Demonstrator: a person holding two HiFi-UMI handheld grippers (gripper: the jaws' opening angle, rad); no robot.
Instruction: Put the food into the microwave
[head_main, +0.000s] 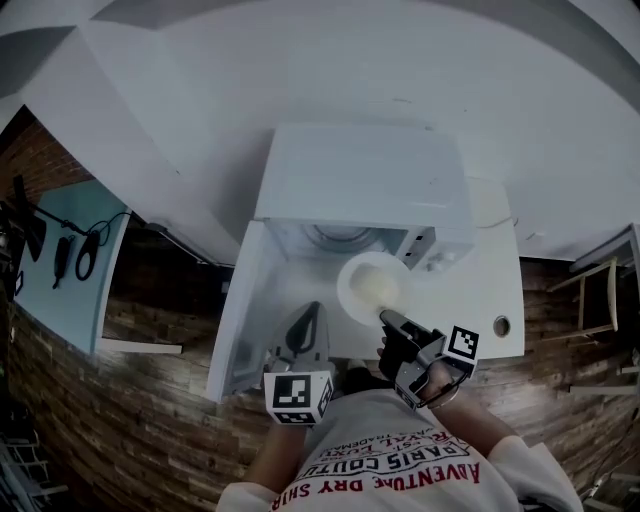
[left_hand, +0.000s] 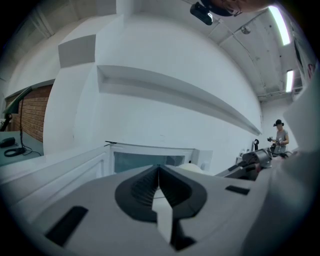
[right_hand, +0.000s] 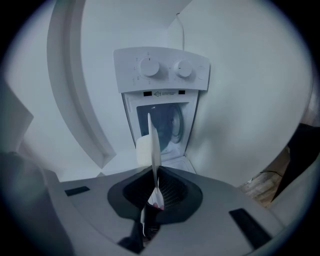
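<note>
Left gripper (head_main: 311, 314) pressed together, empty; right gripper (head_main: 386, 319) pinches plate (head_main: 368, 283) rim only, so it may sag or clip microwave (head_main: 360, 180) frame

1. A white table (head_main: 490, 290) stands against a white wall (head_main: 300, 60), above a floor (head_main: 150, 400) of wooden planks.
2. A white microwave (head_main: 360, 175) sits on it, its door (head_main: 240, 310) swung open to the left.
3. A small round hole (head_main: 501, 325) sits near the table's front right corner.
</note>
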